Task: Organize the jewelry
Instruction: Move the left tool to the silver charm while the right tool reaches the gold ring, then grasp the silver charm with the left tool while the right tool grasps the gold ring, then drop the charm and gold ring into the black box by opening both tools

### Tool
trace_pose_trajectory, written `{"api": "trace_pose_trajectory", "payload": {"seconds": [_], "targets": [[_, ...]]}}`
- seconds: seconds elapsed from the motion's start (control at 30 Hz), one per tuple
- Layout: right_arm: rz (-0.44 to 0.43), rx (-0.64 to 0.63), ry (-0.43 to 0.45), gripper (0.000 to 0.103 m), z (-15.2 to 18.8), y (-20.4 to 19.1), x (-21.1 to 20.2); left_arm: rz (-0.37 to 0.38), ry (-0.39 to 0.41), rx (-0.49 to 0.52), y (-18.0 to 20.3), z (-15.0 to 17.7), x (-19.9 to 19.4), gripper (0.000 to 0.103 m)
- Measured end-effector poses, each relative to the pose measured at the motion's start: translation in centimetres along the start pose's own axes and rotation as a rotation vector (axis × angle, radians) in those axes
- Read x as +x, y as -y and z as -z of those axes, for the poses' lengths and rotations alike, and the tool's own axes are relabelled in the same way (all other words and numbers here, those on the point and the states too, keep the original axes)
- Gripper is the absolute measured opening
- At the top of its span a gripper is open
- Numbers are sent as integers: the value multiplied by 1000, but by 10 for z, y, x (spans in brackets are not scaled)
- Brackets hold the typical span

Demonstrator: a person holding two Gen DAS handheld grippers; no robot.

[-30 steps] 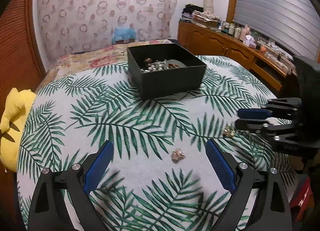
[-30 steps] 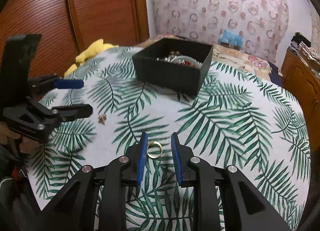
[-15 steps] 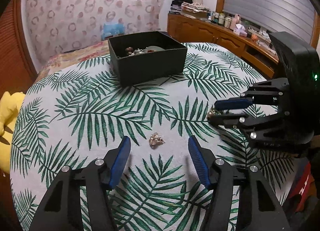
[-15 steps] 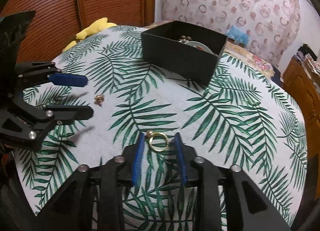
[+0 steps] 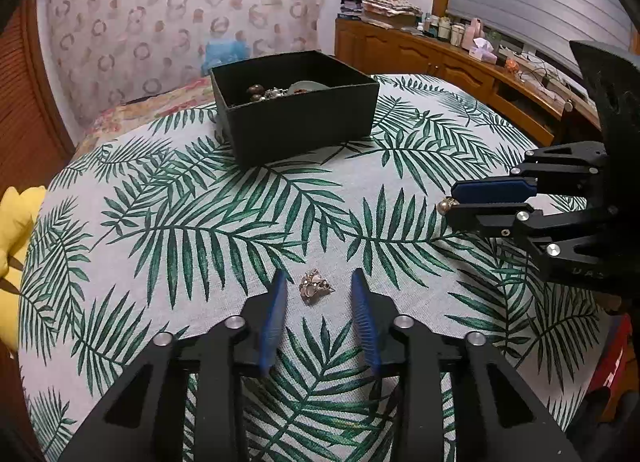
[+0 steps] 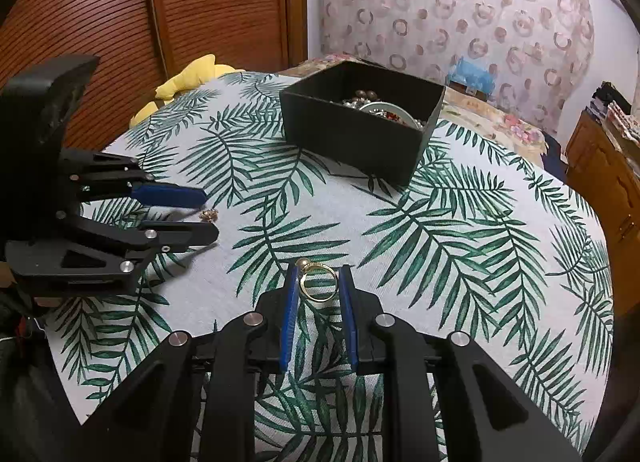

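Observation:
A small rose-gold brooch lies on the leaf-print tablecloth between the fingertips of my left gripper, whose jaws stand open around it without touching. In the right wrist view the brooch shows between the left gripper's fingers. My right gripper is shut on a gold ring with a pearl and holds it just above the cloth. In the left wrist view the right gripper shows with the pearl poking out. A black box with jewelry stands at the far side.
The round table drops off at its edges. A yellow plush toy lies at the left edge. A wooden sideboard with clutter runs along the right wall. A patterned curtain hangs behind the box.
My left gripper has moved forward and narrowed its jaws around the brooch. My right gripper has closed on the ring and lifted it slightly.

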State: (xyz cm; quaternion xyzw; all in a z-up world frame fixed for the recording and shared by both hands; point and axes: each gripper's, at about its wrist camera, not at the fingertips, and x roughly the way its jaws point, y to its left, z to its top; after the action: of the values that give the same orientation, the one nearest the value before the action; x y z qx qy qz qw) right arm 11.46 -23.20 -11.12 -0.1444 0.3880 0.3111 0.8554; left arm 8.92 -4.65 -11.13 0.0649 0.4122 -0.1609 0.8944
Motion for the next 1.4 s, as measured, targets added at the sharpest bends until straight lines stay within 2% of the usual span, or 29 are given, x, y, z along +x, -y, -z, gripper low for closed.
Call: {"api": "trace_pose_trajectory", "payload": {"seconds": [0.27, 0.37, 0.7, 1.1, 1.4], "targets": [[-3, 1, 4, 22, 0, -1, -1, -7, 1, 12, 1, -1, 4, 24], [-5, -1, 5, 22, 0, -3, -1, -15, 6, 13, 1, -1, 4, 16], [-6, -10, 34, 22, -10, -6, -12, -26, 56, -24, -7, -7, -9, 15], [1, -14, 82, 22, -51, 4, -15, -57, 142, -40, -21, -33, -34, 15], [13, 28, 100, 22, -93, 28, -1, -67, 169, -33, -26, -51, -38, 15]]}}
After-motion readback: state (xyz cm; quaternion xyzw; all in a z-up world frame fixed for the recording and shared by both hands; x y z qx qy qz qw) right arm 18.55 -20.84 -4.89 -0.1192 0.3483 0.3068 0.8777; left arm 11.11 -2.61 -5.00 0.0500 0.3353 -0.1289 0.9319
